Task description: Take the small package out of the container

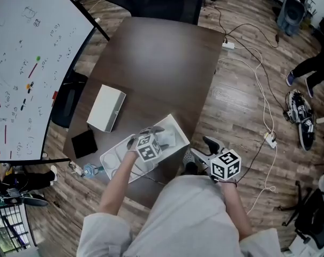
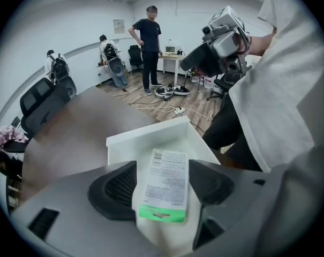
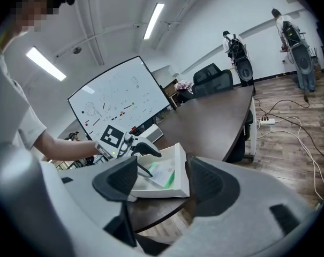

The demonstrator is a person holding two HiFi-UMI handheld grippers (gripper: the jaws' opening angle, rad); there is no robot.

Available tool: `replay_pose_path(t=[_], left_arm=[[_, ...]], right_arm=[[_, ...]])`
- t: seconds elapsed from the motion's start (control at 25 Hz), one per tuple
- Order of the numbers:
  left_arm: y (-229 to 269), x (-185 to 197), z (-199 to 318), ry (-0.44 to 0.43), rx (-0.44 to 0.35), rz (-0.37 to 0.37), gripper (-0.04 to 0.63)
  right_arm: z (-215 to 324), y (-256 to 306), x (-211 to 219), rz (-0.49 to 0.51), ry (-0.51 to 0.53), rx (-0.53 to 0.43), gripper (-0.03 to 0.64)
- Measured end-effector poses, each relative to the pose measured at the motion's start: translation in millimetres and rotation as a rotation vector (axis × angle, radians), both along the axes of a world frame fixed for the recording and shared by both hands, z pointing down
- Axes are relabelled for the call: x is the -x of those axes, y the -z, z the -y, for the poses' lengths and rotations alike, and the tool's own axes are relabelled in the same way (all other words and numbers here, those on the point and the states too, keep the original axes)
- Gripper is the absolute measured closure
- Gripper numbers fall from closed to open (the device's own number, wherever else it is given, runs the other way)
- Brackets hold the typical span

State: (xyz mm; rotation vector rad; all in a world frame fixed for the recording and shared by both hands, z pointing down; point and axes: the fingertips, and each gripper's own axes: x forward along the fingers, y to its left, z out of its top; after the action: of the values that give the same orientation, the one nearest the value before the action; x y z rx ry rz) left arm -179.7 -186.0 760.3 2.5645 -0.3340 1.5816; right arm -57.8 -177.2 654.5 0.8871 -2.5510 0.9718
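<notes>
A white open container (image 1: 112,158) lies at the near edge of the dark table (image 1: 156,58). My left gripper (image 1: 155,134) reaches into it and is shut on the small package (image 2: 165,182), a white pouch with a printed label and a green strip, held between the jaws over the container's (image 2: 151,138) inside. In the right gripper view the package (image 3: 163,174) shows tilted inside the container (image 3: 182,176), with the left gripper (image 3: 143,153) on it. My right gripper (image 1: 202,149) hangs off the table's near right corner, open and holding nothing (image 3: 162,176).
A closed white box (image 1: 105,107) and a flat black object (image 1: 84,142) lie on the table left of the container. A whiteboard (image 1: 28,63) stands at the left. Cables (image 1: 263,100) run over the floor at the right. A person (image 2: 150,47) stands across the room.
</notes>
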Motion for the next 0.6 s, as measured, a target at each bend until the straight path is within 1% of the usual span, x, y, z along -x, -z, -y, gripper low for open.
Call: replay_pose_path(t=[0.12, 0.36, 0.48, 0.6], left_arm=[[-12, 0, -3, -0.043, 0.019, 0.031, 0.305], [-33, 5, -10, -0.074, 0.06, 0.072, 0.3], [-34, 3, -6, -0.079, 0.063, 0.072, 0.291], [-33, 1, -6, -0.091, 0.085, 0.07, 0.287]], right_arm=[[0, -2, 1, -0.017, 0.004, 0.003, 0.302], [0, -6, -2, -0.043, -0.004, 0.019, 0.299], [1, -8, -1, -0.05, 0.0, 0.022, 0.298], [0, -10, 1, -0.056, 0.007, 0.029, 0.296]])
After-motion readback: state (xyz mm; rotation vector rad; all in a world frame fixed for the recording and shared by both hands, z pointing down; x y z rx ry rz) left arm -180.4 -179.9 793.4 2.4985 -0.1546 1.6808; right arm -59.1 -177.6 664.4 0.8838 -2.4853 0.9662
